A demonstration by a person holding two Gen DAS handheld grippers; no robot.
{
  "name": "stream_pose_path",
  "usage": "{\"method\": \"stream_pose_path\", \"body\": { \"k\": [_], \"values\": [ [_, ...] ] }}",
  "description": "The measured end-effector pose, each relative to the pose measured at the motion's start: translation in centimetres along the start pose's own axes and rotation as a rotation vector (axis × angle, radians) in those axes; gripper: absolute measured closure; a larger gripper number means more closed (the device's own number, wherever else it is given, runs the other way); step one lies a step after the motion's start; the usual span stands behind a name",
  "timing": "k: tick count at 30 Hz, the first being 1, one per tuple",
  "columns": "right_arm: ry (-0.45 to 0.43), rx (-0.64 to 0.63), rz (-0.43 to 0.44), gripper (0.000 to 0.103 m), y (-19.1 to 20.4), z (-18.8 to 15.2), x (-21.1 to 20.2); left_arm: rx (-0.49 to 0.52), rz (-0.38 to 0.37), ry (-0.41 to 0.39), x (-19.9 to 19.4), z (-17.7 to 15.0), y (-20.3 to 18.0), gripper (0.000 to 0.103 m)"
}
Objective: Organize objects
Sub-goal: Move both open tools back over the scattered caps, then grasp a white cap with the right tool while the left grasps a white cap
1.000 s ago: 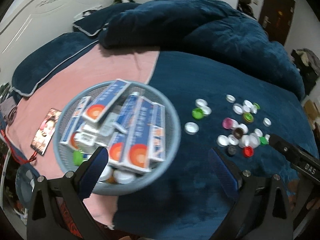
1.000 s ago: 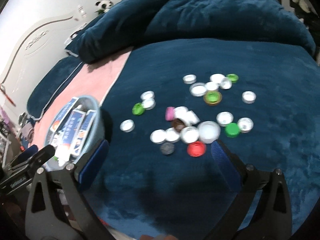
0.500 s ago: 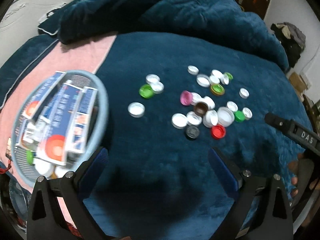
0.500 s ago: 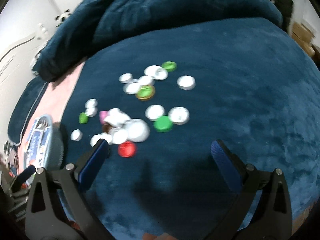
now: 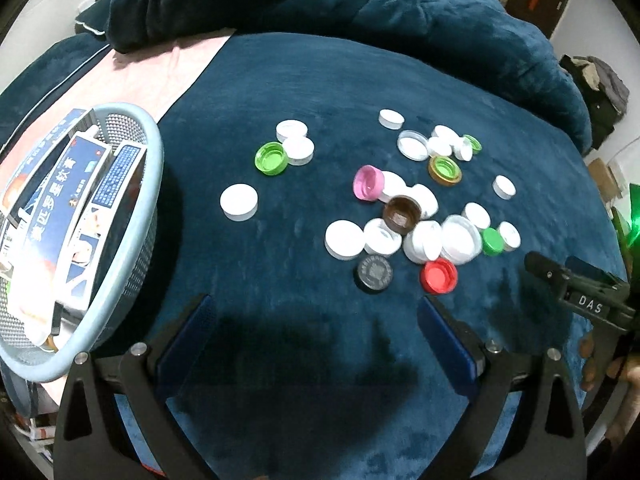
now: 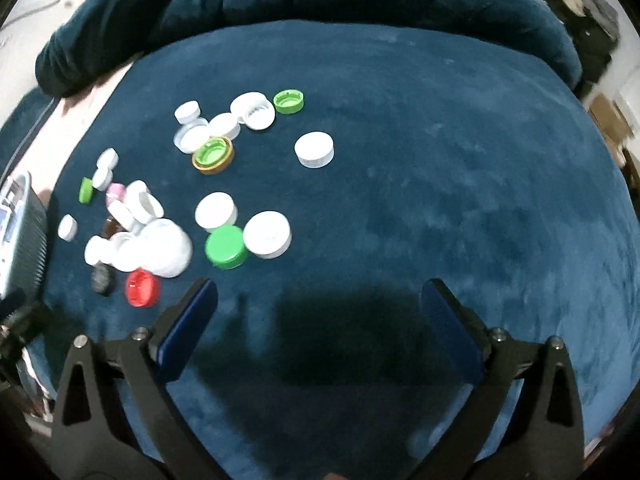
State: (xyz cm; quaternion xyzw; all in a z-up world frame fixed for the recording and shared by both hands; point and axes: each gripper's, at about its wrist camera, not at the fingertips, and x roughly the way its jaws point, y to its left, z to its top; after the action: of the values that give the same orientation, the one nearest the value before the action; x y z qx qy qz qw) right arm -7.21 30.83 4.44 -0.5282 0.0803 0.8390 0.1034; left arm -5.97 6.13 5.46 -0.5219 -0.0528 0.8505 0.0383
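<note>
jaws of left gripper (image 5: 314,322) and right gripper (image 6: 318,306) both spread wide, empty, above scattered bottle caps (image 5: 404,216) on blue blanket (image 5: 320,88)

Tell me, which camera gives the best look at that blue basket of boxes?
The left wrist view: the blue mesh basket shows its rim, wall and the boxes inside. The right wrist view catches only a blurred sliver at its left edge.

The left gripper (image 5: 314,330) is hovering with its blue-padded jaws spread wide and holding nothing; the right gripper (image 6: 318,316) is likewise gaping empty; its black body is showing at the left wrist view's right edge.
</note>
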Motion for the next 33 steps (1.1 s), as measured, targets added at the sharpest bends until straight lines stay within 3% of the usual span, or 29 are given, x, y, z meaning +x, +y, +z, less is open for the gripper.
{"method": "stream_pose_path", "body": {
  "k": [3, 7, 12, 13, 14, 15, 17, 25, 28, 33],
  "values": [
    [0.023, -0.043, 0.018, 0.02, 0.2, 0.5, 1.3, -0.014, 0.005, 0.011, 0.9, 0.3, 0.2, 0.002],
    [0.063, -0.074, 0.004, 0.021, 0.5, 0.9, 3.2, -0.015, 0.012, 0.025, 1.9, 0.5, 0.3, 0.002],
    [0.037, -0.096, 0.016, 0.025, 0.8, 1.5, 3.9, -0.023, 0.01, 0.034, 2.7, 0.8, 0.3, 0.002],
    [0.031, -0.104, 0.021, 0.029, 0.9, 1.6, 4.0, -0.023, 0.009, 0.035, 2.7, 0.8, 0.3, 0.002],
    [0.028, -0.111, 0.026, 0.042, 0.9, 1.7, 4.0, -0.022, 0.007, 0.036, 2.8, 0.9, 0.3, 0.002],
    [0.019, -0.119, 0.031, 0.061, 0.8, 1.7, 3.9, -0.019, 0.006, 0.036, 3.0, 0.9, 0.2, 0.002],
    [-0.001, -0.115, 0.042, 0.073, 0.5, 1.7, 3.6, -0.02, 0.004, 0.036, 3.2, 1.0, 0.2, 0.002],
    [0.017, 0.029, 0.087, 0.073, -1.9, 0.2, 2.4, -0.051, 0.031, 0.03, 4.7, 1.8, 0.9, 0.003],
    [0.013, 0.029, 0.085, 0.073, -1.9, -0.3, 2.3, -0.011, 0.047, 0.044, 5.6, 2.0, 0.4, 0.01],
    [0.008, 0.039, 0.088, 0.072, -2.0, -0.4, 2.3, 0.046, 0.071, 0.035, 6.8, 2.2, -0.6, 0.012]
  ]
}}
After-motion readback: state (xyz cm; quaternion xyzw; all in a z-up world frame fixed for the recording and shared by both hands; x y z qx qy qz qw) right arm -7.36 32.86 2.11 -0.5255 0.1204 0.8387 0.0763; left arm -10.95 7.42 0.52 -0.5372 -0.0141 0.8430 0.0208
